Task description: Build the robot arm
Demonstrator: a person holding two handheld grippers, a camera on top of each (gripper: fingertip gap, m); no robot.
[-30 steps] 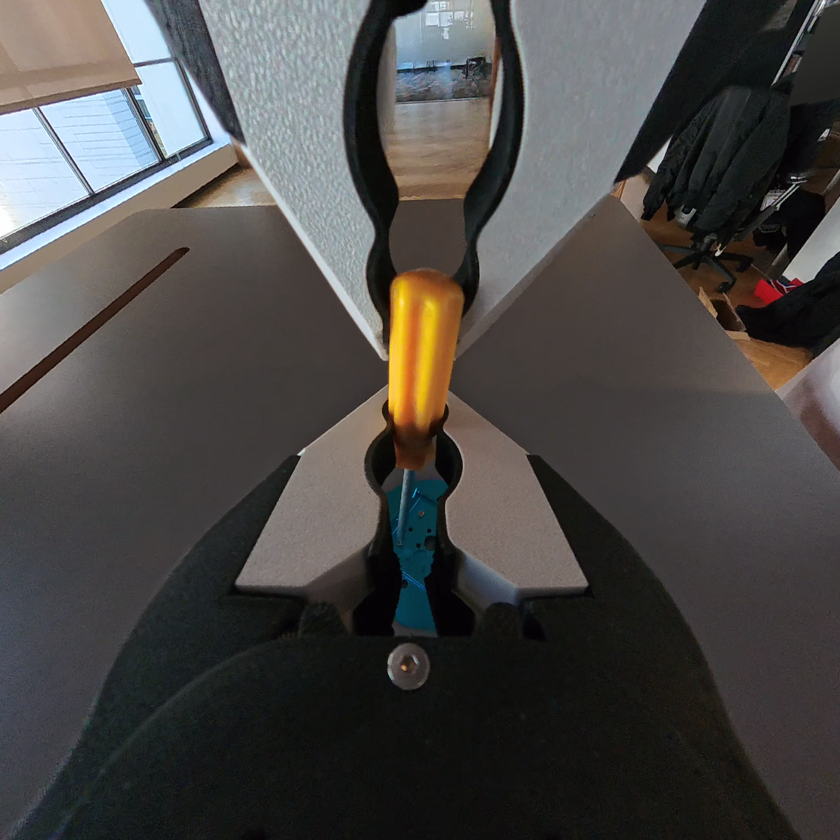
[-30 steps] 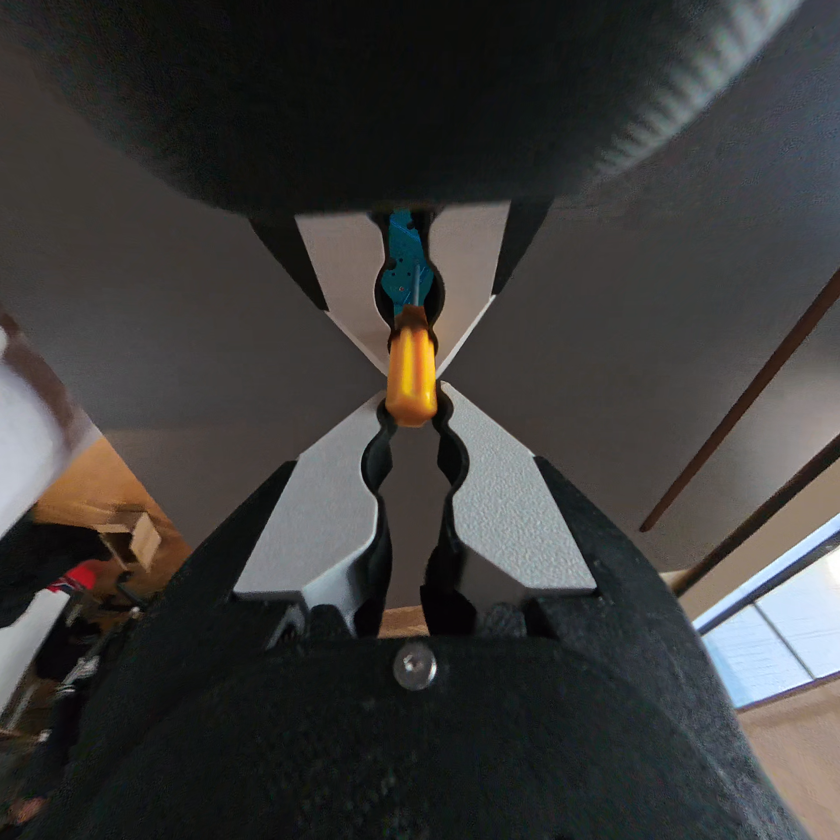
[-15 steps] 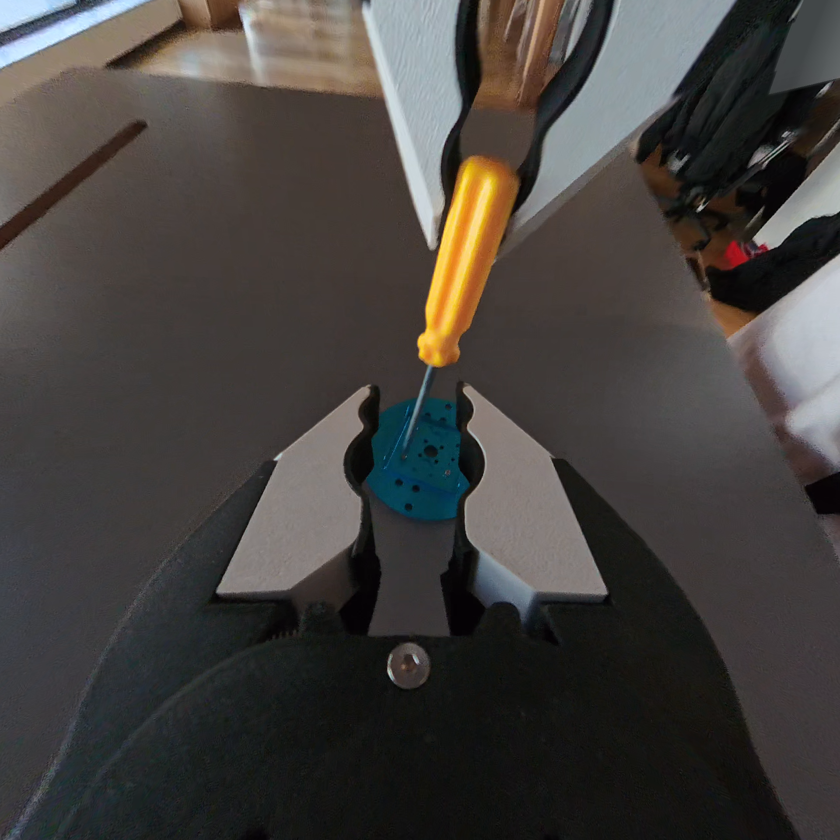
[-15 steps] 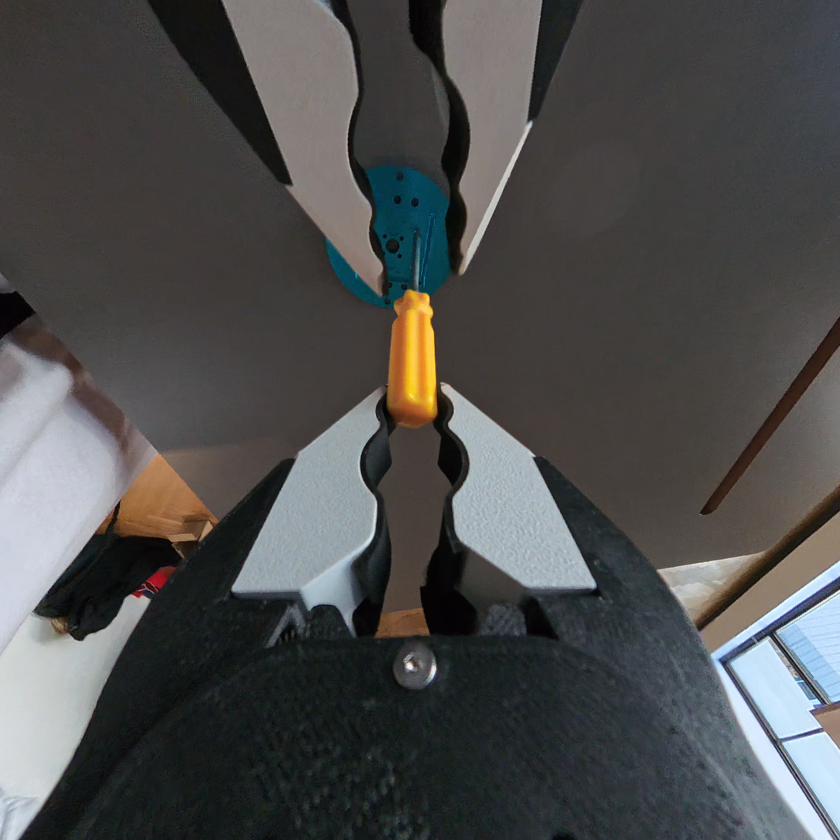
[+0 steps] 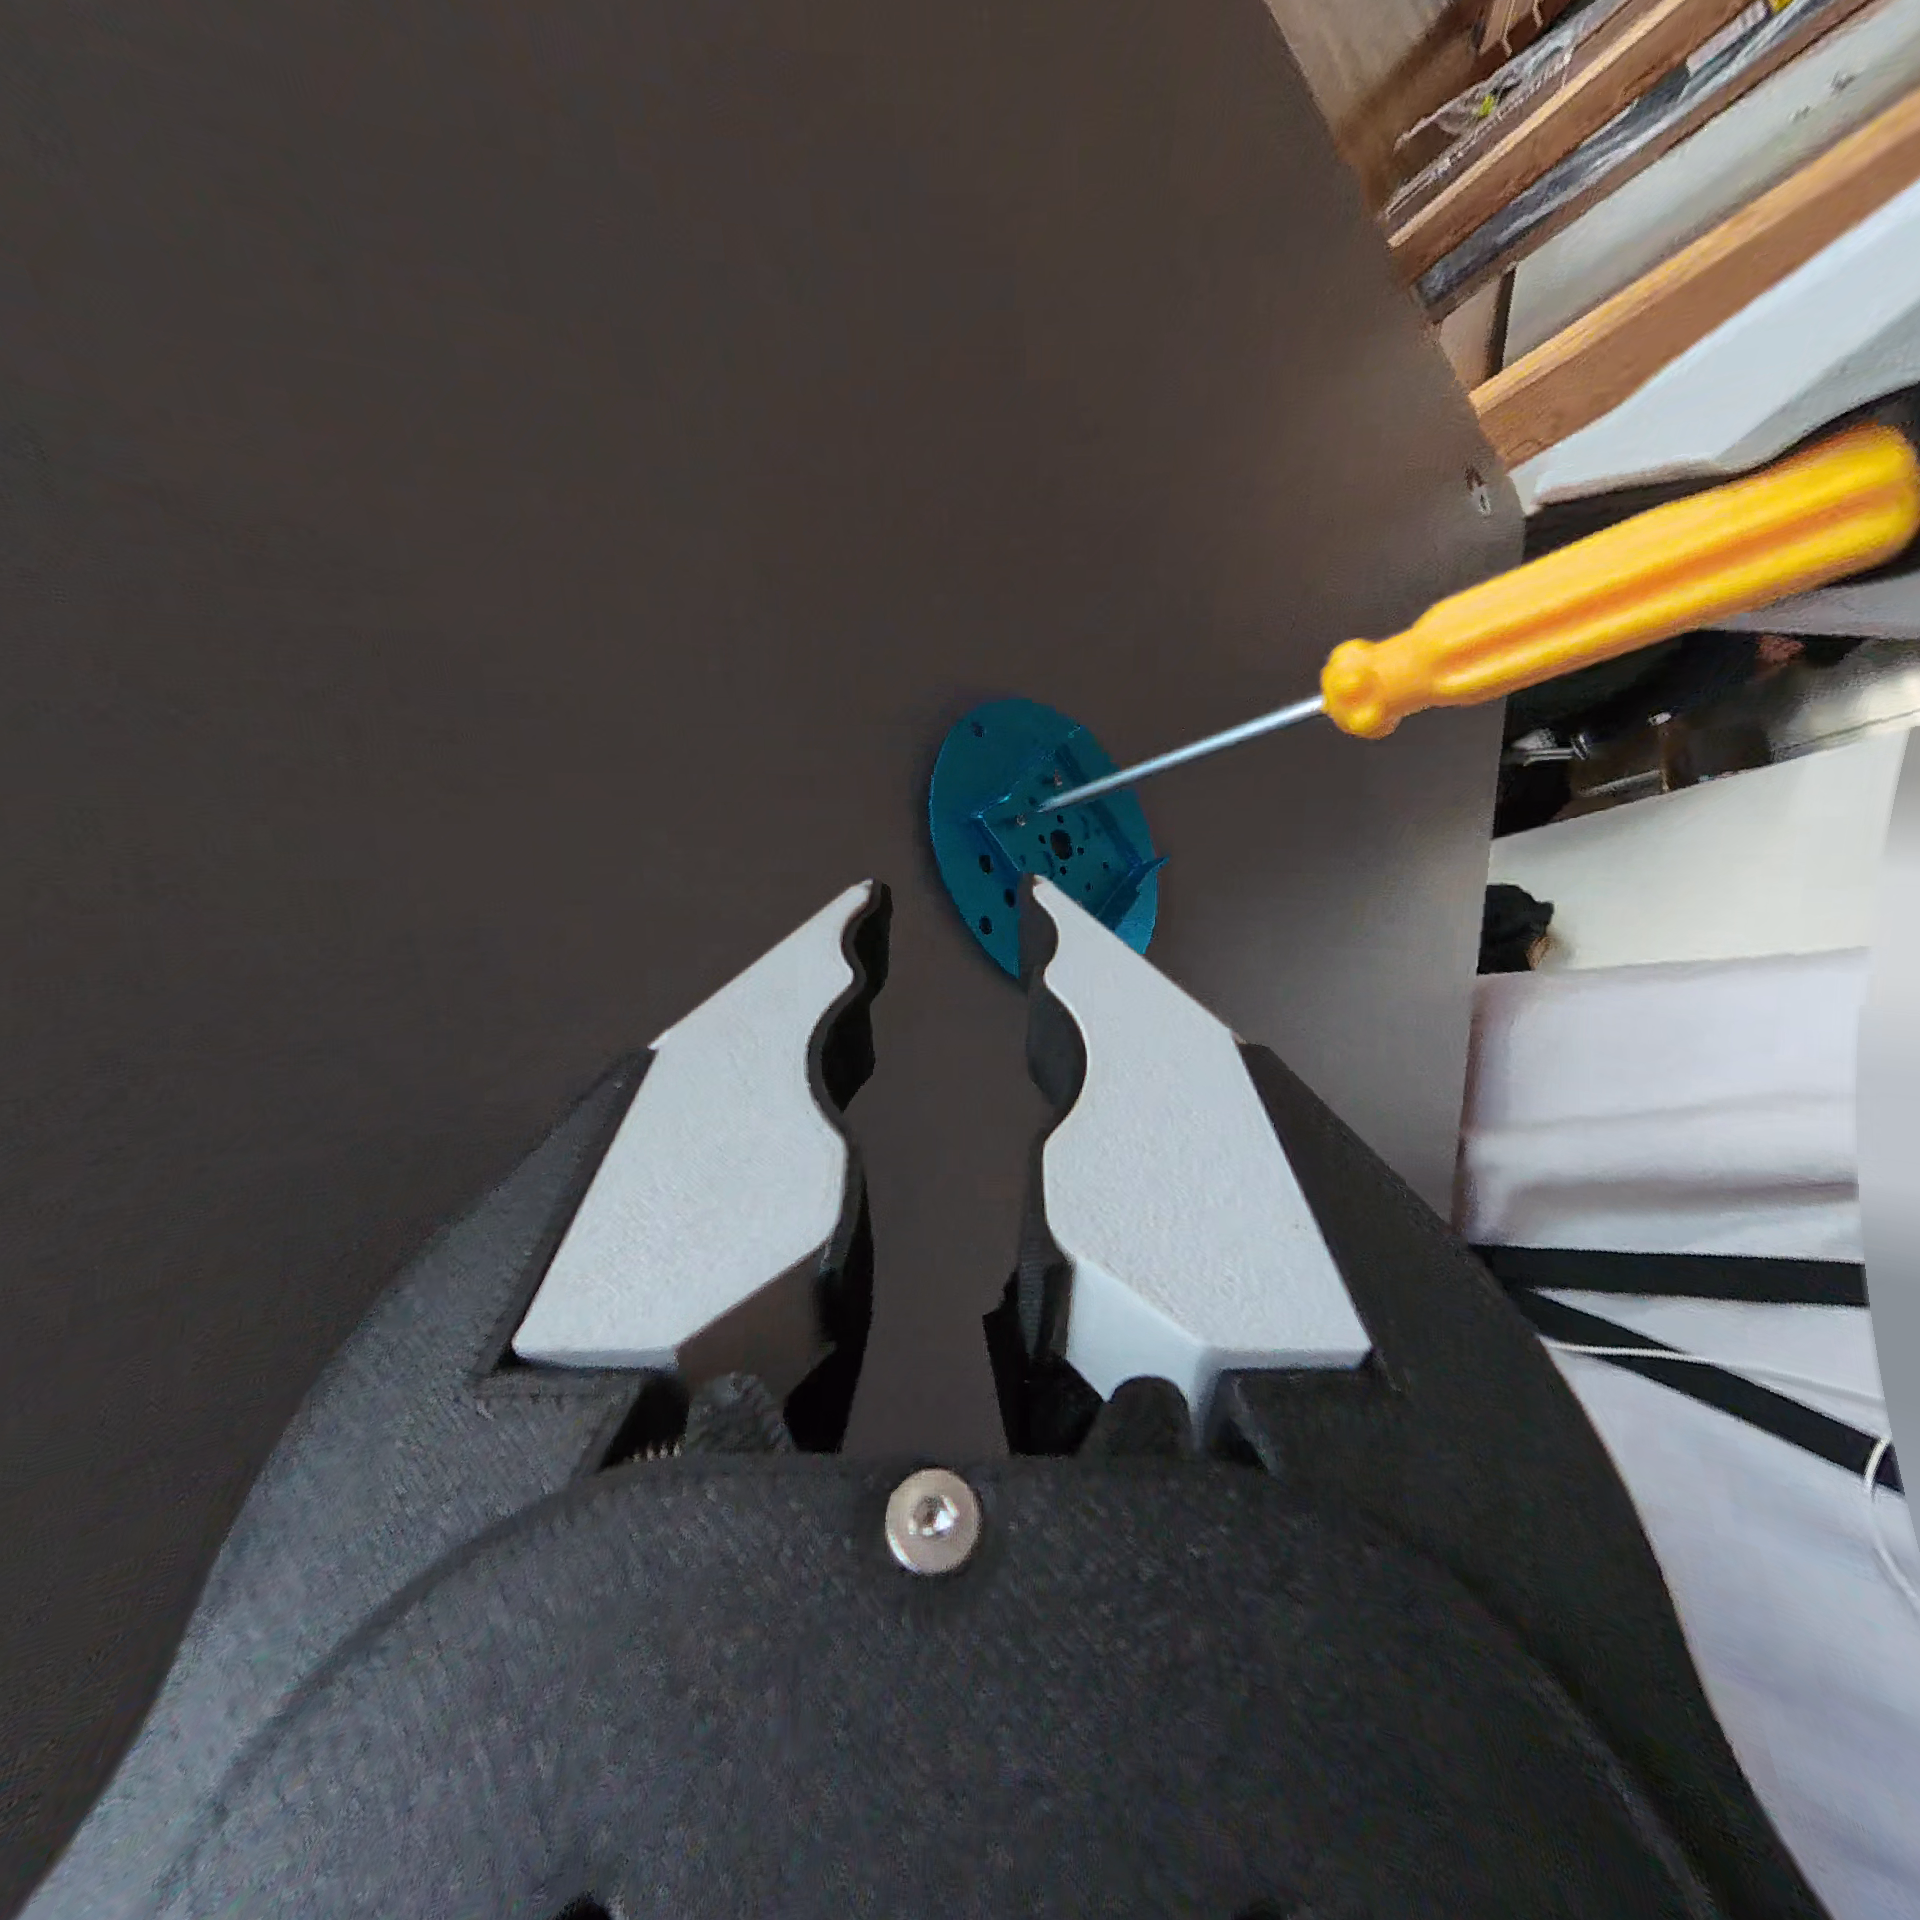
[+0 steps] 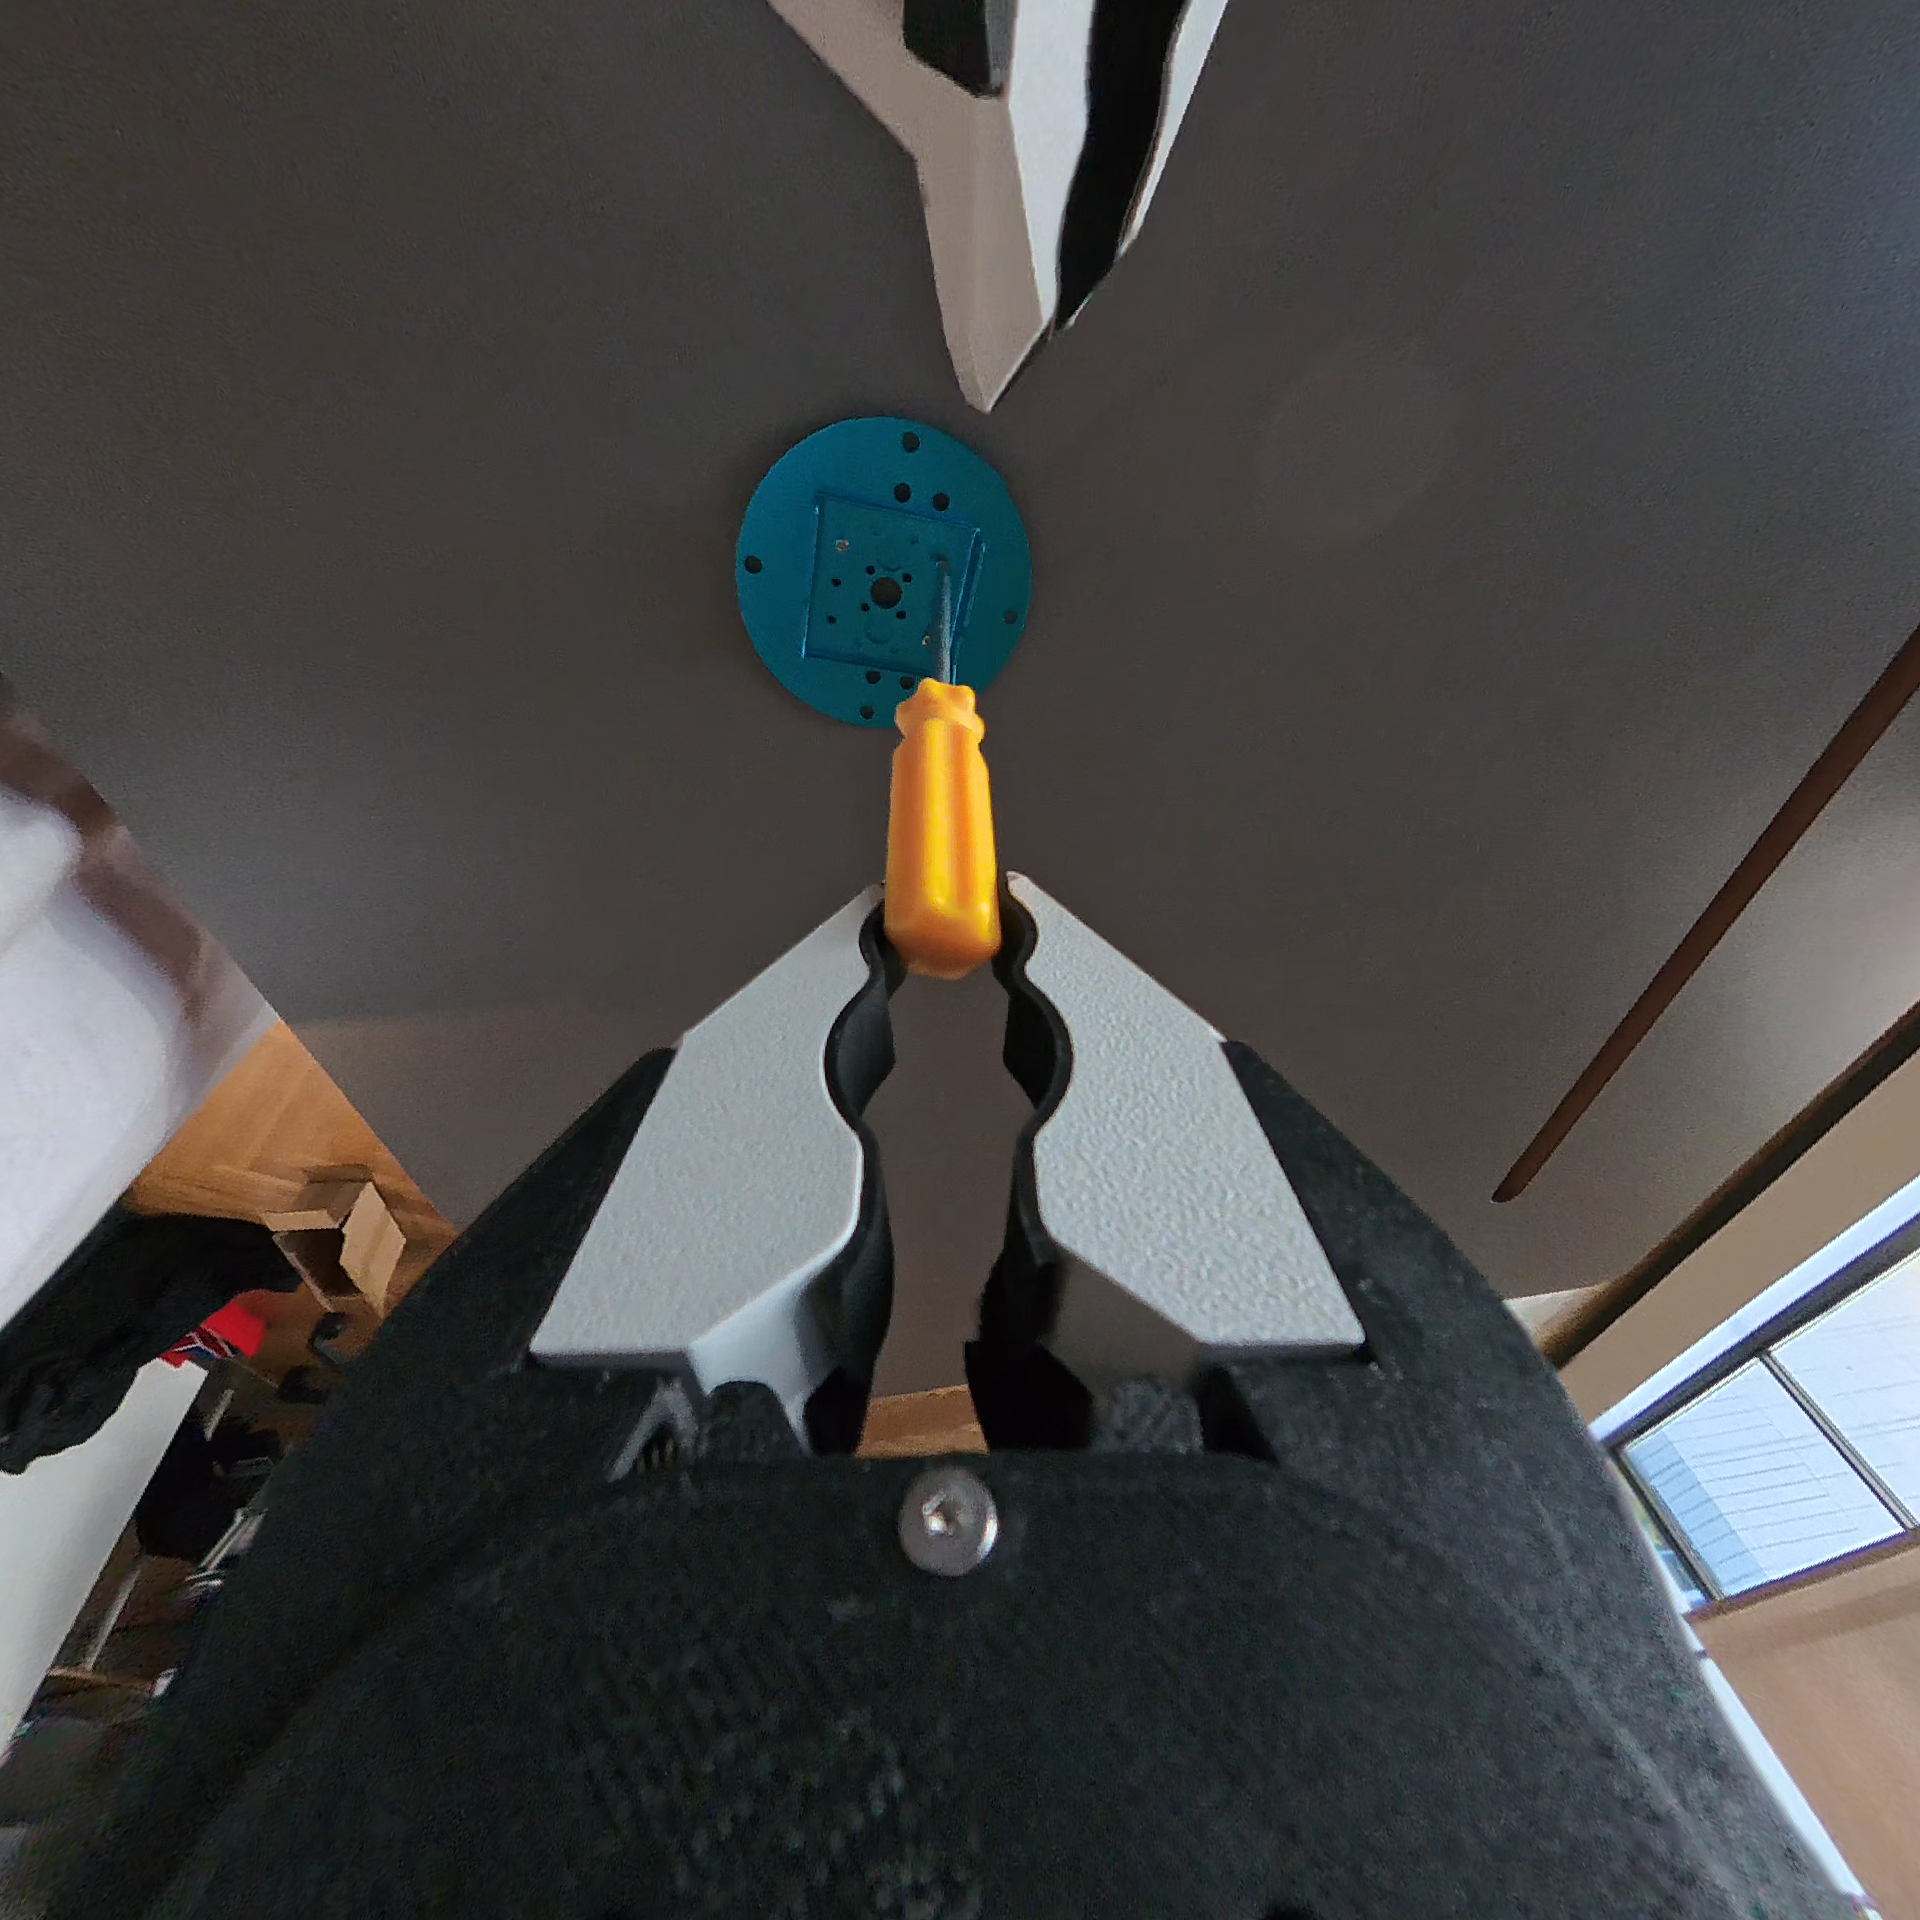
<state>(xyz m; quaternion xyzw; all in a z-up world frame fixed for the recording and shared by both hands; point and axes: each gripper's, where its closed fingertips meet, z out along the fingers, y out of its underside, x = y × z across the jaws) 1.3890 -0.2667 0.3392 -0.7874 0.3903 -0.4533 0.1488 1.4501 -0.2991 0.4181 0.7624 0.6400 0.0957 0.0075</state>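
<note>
A blue round plate with holes [image 5: 997, 790] lies flat on the dark grey table [image 5: 520, 520]. My left gripper [image 5: 956, 888] is open and empty, its fingertips just short of the plate's near edge. My right gripper [image 6: 940, 894] is shut on the yellow handle of a small screwdriver [image 6: 940, 821]. The screwdriver's thin shaft points down and its tip rests in the raised square middle of the blue plate [image 6: 883, 571]. The screwdriver [image 5: 1621, 592] comes in from the right in the left wrist view. The left gripper's fingers [image 6: 997, 208] show just beyond the plate in the right wrist view.
A long narrow slot [image 6: 1714, 914] cuts the table to the right of the plate. The table edge [image 5: 1486, 831] lies close behind the plate, with wooden shelves [image 5: 1662, 208] and white fabric with black stripes [image 5: 1662, 1247] beyond. A window [image 6: 1766, 1475] and a cardboard box [image 6: 343, 1236] lie off the table. The grippers' ends are close to 11 cm from one another. From either gripper's tips it is about 40 cm to the long narrow slot [image 6: 1714, 914].
My left gripper let go of the blue plate, opened and drew back from it. The plate now lies flat on the table. The screwdriver tip stays on the plate.
</note>
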